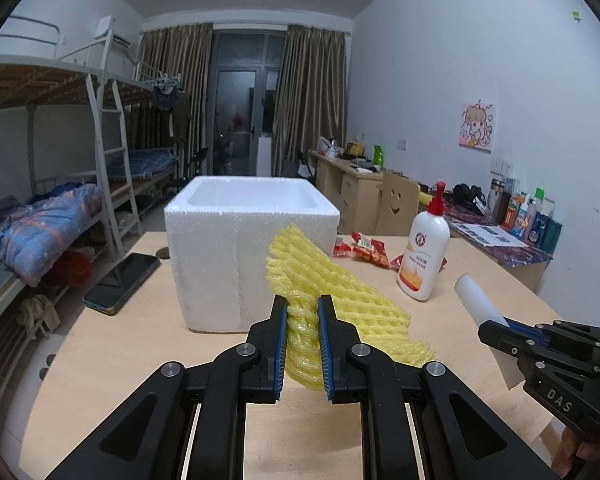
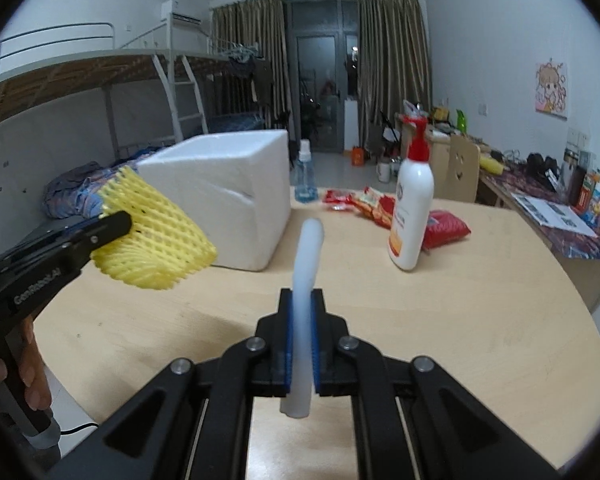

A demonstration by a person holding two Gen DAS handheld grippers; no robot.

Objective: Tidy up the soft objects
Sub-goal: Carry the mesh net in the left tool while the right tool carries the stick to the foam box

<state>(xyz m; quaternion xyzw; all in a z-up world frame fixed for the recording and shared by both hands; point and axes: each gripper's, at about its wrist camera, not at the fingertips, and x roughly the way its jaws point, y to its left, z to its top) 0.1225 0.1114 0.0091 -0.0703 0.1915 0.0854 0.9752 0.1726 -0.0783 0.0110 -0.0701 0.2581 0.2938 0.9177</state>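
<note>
Yellow foam netting (image 1: 332,280) crumpled in left claw (image 1: 303,304), white foam sheet (image 2: 306,264) pinched in right claw (image 2: 302,300)

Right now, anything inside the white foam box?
From the left wrist view, the foam box is open-topped; only its upper inner walls show, bare white. Its floor is hidden by the front rim, so contents cannot be ruled out.

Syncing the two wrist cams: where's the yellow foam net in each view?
Left wrist: yellow foam net at lower centre, pinched in the left gripper, in front of the white foam box.
Right wrist: at left-centre, held out by the left gripper seen from the side, just left of the foam box.
Shared landmark: the white pump bottle with the red top, standing on the table right of the box.
</note>
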